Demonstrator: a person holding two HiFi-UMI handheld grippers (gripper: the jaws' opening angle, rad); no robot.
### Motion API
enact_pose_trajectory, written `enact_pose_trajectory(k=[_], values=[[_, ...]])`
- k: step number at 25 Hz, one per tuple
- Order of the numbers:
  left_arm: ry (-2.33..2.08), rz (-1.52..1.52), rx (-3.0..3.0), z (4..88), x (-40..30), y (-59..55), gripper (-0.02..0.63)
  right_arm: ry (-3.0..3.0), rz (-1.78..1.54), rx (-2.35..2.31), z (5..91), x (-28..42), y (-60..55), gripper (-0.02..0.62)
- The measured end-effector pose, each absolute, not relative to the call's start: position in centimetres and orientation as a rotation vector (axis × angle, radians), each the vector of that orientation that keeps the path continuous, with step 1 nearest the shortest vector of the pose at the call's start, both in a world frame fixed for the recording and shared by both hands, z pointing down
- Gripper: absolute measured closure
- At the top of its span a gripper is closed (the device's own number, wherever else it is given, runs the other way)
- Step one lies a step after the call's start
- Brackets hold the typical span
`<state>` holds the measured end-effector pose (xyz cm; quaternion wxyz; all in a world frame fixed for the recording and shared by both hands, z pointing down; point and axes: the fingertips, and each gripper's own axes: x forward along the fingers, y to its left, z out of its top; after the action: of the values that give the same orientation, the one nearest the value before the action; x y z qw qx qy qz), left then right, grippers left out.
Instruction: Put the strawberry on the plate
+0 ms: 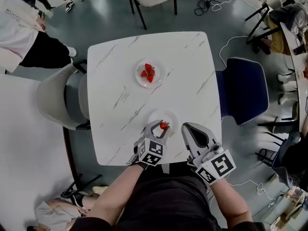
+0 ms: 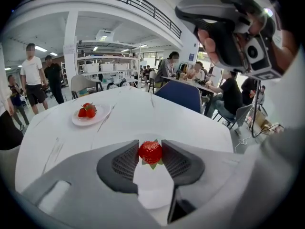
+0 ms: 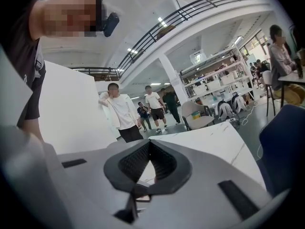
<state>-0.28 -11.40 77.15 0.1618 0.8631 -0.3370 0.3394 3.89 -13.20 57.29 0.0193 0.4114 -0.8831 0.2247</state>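
My left gripper (image 1: 162,126) is shut on a red strawberry (image 1: 164,125) and holds it just over a small empty white plate (image 1: 156,114) near the table's front edge. In the left gripper view the strawberry (image 2: 150,152) sits pinched between the two dark pads (image 2: 125,163), leaves down, with the white plate (image 2: 152,190) showing beneath. My right gripper (image 1: 188,130) hovers beside that plate on its right, jaws shut on nothing; its pads (image 3: 162,159) meet at the tip in the right gripper view.
A second white plate (image 1: 159,81) with three strawberries (image 1: 148,73) stands in the middle of the white marble table (image 1: 115,105). A blue chair (image 1: 245,90) stands at the right, a grey chair (image 1: 57,97) at the left. People stand beyond the table.
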Motion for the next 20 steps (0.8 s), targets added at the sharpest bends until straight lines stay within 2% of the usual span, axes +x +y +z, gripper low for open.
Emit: enact_pose_trajectory(k=[11, 20], values=[[-0.905, 1.111, 2.397, 81.0, -0.5, -11.8, 0.468, -2.724, 0.771, 1.236, 59.1, 4.6, -15.5, 0.594], [-0.882, 1.113, 2.392, 81.6, -0.4, -11.9, 0.466, -2.738, 0.781, 1.203, 59.3, 4.8, -16.3, 0.594]])
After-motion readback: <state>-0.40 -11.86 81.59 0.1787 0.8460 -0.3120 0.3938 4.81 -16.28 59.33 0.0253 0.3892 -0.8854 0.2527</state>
